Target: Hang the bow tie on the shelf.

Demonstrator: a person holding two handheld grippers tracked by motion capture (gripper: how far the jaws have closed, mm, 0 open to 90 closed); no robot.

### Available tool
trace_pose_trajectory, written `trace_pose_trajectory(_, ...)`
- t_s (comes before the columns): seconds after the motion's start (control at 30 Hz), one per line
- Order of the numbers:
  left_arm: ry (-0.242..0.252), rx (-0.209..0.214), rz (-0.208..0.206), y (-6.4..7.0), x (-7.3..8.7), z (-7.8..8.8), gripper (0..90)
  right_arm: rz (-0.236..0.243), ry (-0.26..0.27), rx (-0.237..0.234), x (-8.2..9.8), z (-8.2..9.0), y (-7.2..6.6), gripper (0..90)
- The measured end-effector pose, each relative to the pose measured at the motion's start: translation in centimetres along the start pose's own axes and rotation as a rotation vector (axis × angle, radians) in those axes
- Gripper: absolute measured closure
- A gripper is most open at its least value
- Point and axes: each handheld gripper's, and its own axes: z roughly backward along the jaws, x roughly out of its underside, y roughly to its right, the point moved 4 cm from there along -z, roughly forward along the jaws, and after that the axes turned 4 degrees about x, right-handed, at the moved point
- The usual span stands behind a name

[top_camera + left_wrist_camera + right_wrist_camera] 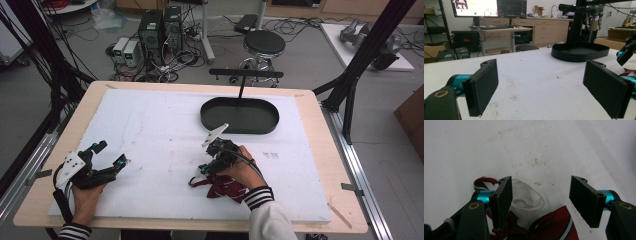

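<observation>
Near the black oval tray (240,116), the red striped cloth (225,186) lies ungrasped on the tabletop (150,130) beneath the wide-open right hand-held gripper (541,197), while the left hand-held gripper (111,154), equally wide, holds nothing.

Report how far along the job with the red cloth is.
Nothing looks finished: the black tray is empty. In hand: the right gripper hangs open over the crumpled red cloth on the white mat, not gripping it. The left gripper is open and idle. Gripping and moving the cloth remain, probably to the tray.
</observation>
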Motion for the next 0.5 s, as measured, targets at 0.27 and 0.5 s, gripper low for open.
trace_pose_trajectory(0.27,0.0,0.002,0.001,-0.01,0.0,0.02,13.4,-0.005,-0.043,0.002,-0.14,-0.7,-0.33,39.2)
trace_pose_trajectory(0.5,0.001,0.001,0.002,-0.01,0.0,0.02,13.4,0.019,-0.098,-0.013,0.2,-1.19,-0.61,42.7)
